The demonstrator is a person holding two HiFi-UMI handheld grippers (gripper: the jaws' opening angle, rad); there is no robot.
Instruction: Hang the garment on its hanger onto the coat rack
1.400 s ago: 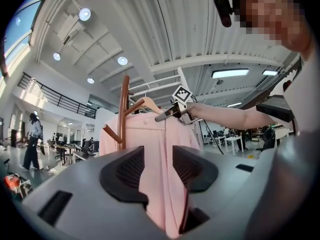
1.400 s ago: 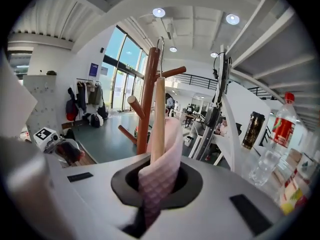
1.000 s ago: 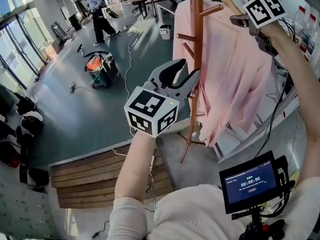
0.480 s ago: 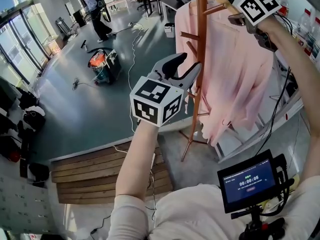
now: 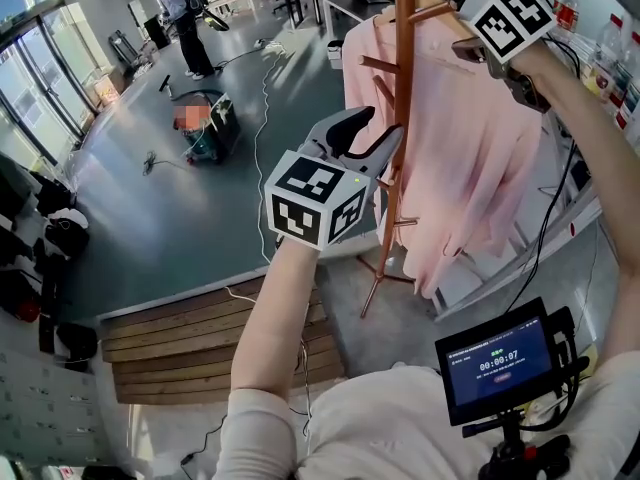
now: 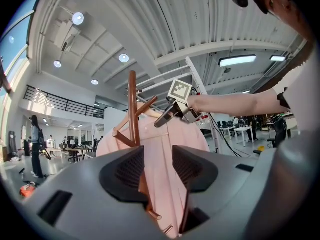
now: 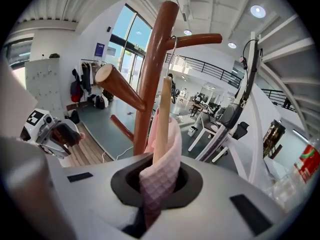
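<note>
The pink garment [image 5: 470, 148], draped over its hanger [image 7: 162, 119], is pinched by the right claw [image 7: 159, 176] beside the coat rack [image 5: 402, 88] and its upper pegs. The left claw [image 6: 158, 166] is held spread, with nothing gripped.

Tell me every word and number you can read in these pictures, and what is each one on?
"00:00:07": white digits on the small black-framed blue screen by the person's chest.
Tiny line above those digits: too small to read.
Blue rectangular sign on the white wall: too small to read.
Red labels on the clear plastic bottles: blurred, unreadable.
</note>
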